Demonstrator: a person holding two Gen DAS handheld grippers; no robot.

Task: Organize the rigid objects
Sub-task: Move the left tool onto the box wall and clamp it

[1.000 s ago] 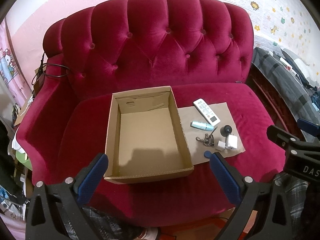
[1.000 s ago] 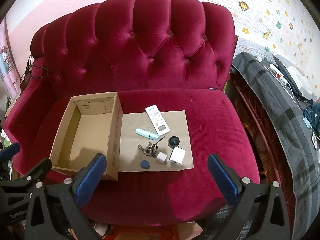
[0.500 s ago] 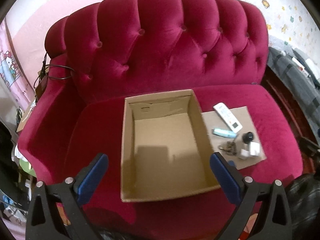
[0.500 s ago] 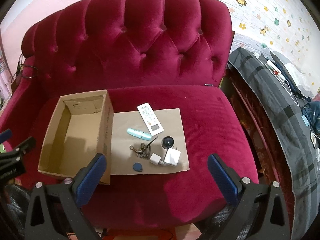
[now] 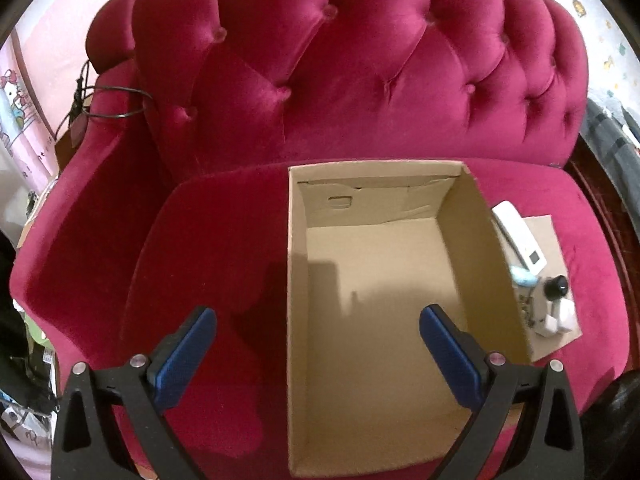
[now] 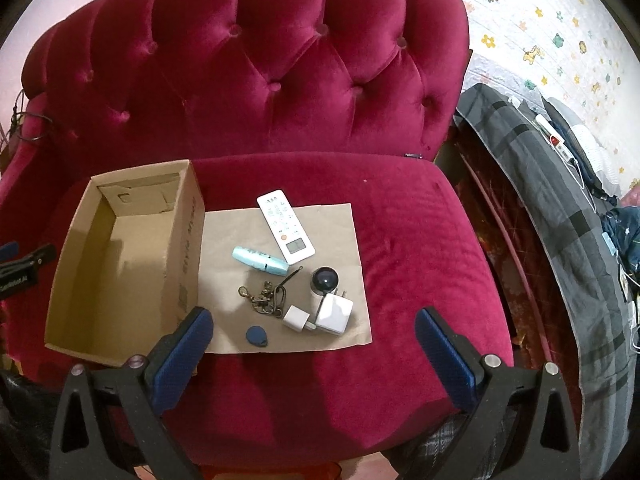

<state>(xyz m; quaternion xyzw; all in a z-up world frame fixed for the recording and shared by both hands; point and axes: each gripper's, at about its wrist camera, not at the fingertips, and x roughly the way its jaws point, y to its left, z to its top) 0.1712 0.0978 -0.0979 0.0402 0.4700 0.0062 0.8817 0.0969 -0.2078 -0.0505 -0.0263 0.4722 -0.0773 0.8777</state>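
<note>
An open cardboard box (image 5: 380, 300) (image 6: 116, 264) sits empty on the red sofa seat. To its right a brown paper sheet (image 6: 332, 236) carries a white remote (image 6: 286, 230) (image 5: 520, 242), a light-blue tube (image 6: 260, 260), a bunch of keys (image 6: 266, 298), a blue fob (image 6: 257, 337), a dark round knob (image 6: 325, 280) and two white chargers (image 6: 320, 314). My left gripper (image 5: 316, 344) hovers open over the box's near-left part. My right gripper (image 6: 314, 344) stands open above the sheet's near edge, holding nothing.
The tufted red sofa back (image 6: 256, 76) rises behind. A black cable (image 5: 108, 104) hangs at the left armrest. A grey checked blanket (image 6: 560, 208) with small items lies to the right of the sofa.
My left gripper has swung left and closer over the box, pushing the small items to the frame's right edge. My right gripper has moved nearer the sheet.
</note>
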